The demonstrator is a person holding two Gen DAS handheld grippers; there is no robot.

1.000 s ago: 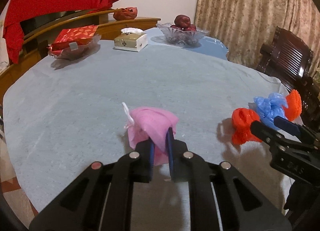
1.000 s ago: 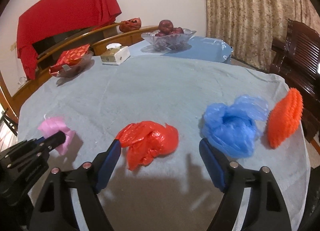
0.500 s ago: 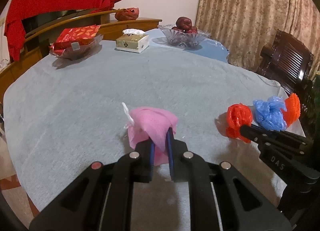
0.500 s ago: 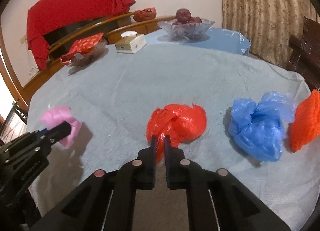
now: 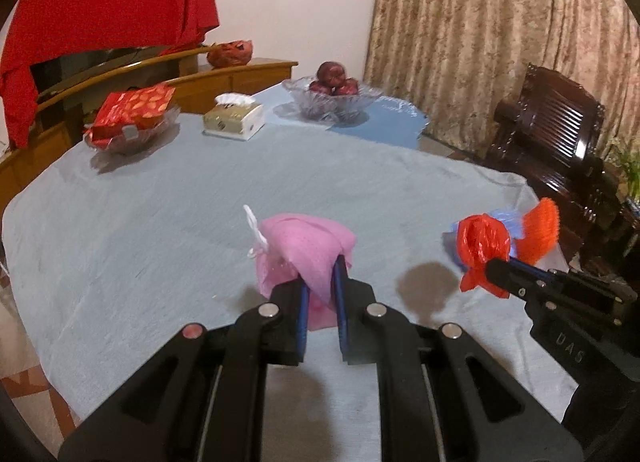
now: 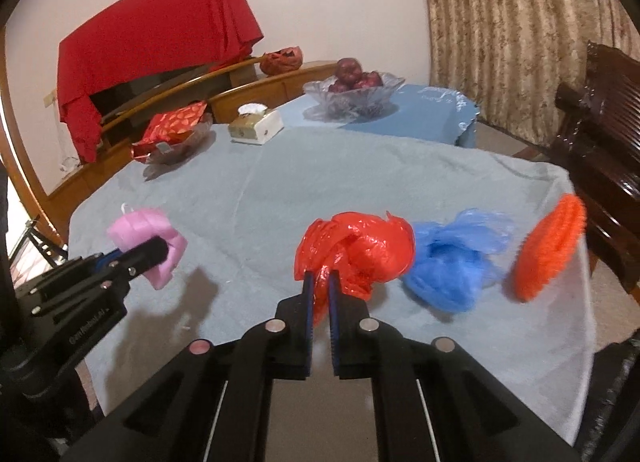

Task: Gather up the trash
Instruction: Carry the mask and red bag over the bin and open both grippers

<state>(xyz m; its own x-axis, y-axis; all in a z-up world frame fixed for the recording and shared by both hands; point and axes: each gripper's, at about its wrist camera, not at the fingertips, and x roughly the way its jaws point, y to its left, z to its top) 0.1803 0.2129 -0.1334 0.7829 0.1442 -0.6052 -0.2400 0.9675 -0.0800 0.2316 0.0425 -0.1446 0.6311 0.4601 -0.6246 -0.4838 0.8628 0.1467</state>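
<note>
My left gripper (image 5: pixel 320 282) is shut on a crumpled pink bag (image 5: pixel 304 250), held a little above the grey-blue tablecloth (image 5: pixel 200 202). My right gripper (image 6: pixel 320 282) is shut on a crumpled red plastic bag (image 6: pixel 356 246), also raised off the cloth. In the right wrist view a blue plastic bag (image 6: pixel 452 258) lies just right of the red one, and an orange foam net (image 6: pixel 548 250) sits near the table's right edge. The right gripper (image 5: pixel 496 266) with the red bag (image 5: pixel 480 246) shows at the right of the left wrist view, and the left gripper (image 6: pixel 156 250) with the pink bag (image 6: pixel 144 230) at the left of the right wrist view.
At the far side stand a tissue box (image 5: pixel 234 122), a glass dish with a red packet (image 5: pixel 132 118) and a glass bowl of red fruit (image 5: pixel 334 96). A dark wooden chair (image 5: pixel 560 150) is at the right. A red cloth (image 6: pixel 152 42) hangs over a wooden cabinet.
My right gripper went from wide open around the red bag to shut on it, then lifted it. My left gripper rose with the pink bag.
</note>
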